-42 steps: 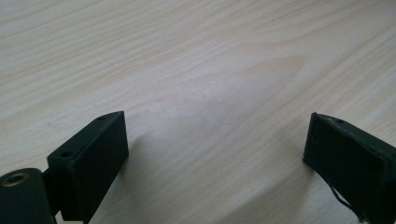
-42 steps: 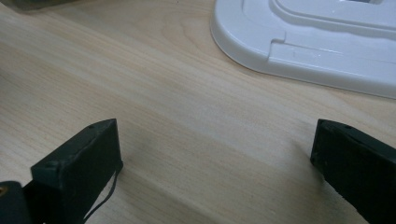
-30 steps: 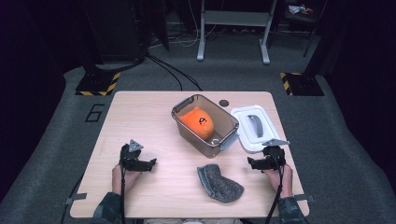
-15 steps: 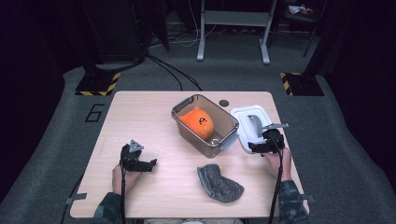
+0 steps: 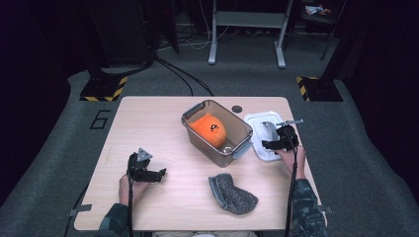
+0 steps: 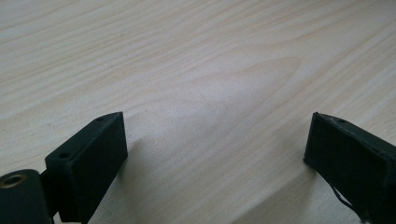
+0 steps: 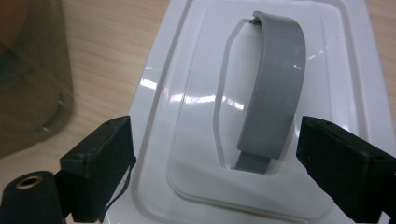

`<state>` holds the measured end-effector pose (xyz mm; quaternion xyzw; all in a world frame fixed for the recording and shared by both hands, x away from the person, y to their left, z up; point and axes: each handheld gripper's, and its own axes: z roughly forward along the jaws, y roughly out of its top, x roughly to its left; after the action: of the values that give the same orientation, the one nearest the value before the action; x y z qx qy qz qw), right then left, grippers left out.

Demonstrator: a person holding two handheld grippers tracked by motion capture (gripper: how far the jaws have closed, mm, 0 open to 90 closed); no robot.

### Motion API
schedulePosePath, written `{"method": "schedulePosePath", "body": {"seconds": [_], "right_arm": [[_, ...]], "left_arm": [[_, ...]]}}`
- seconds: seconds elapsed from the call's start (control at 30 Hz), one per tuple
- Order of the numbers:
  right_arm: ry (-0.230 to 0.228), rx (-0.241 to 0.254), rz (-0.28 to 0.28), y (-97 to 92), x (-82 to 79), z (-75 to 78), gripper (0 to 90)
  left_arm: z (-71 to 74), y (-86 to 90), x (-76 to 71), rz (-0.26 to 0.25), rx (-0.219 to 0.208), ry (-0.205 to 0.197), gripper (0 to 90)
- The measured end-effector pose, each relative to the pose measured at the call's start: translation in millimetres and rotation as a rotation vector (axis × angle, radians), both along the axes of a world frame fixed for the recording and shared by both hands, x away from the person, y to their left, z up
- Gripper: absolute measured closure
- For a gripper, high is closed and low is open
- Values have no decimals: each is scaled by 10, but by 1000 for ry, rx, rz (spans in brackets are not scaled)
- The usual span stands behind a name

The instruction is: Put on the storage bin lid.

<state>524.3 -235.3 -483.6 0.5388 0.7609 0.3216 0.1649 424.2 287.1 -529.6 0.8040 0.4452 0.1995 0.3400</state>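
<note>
Both grippers spread: right gripper (image 7: pixel 215 172) just narrowing astride lid (image 7: pixel 187 116) handle (image 7: pixel 273 88), lining up grasp; left gripper (image 6: pixel 217 163) idle on table (image 6: pixel 196 56)

The wooden table (image 5: pixel 148 123) bears a clear bin (image 5: pixel 216 131), white lid (image 5: pixel 257 123), grey cloth (image 5: pixel 232 193).

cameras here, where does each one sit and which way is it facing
High view: fixed above the person's side, looking forward and down on the table; both forearms enter from below, with the left gripper and right gripper.
Left gripper view: rides the left gripper, looking along its open jaws at bare wood.
Right gripper view: rides the right gripper, looking down on the white lid and its grey handle.
Shared: the lid and clear bin show in the high and right gripper views.
</note>
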Motion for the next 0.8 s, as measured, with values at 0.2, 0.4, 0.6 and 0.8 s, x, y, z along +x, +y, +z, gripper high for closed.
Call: {"method": "schedulePosePath", "body": {"seconds": [0.2,0.4,0.6,0.8], "right_arm": [[15,20,-20,-31,160,-48,214],[-15,0,-41,-53,255,-46,356],[-6,14,-55,-76,353,-39,470],[-4,2,-67,-82,382,-83,577]], "left_arm": [[0,0,0,0,0,0,55],[0,0,1,-1,-1,-1,55],[0,0,-1,-1,0,0,55],[0,0,-1,0,0,0,55]]}}
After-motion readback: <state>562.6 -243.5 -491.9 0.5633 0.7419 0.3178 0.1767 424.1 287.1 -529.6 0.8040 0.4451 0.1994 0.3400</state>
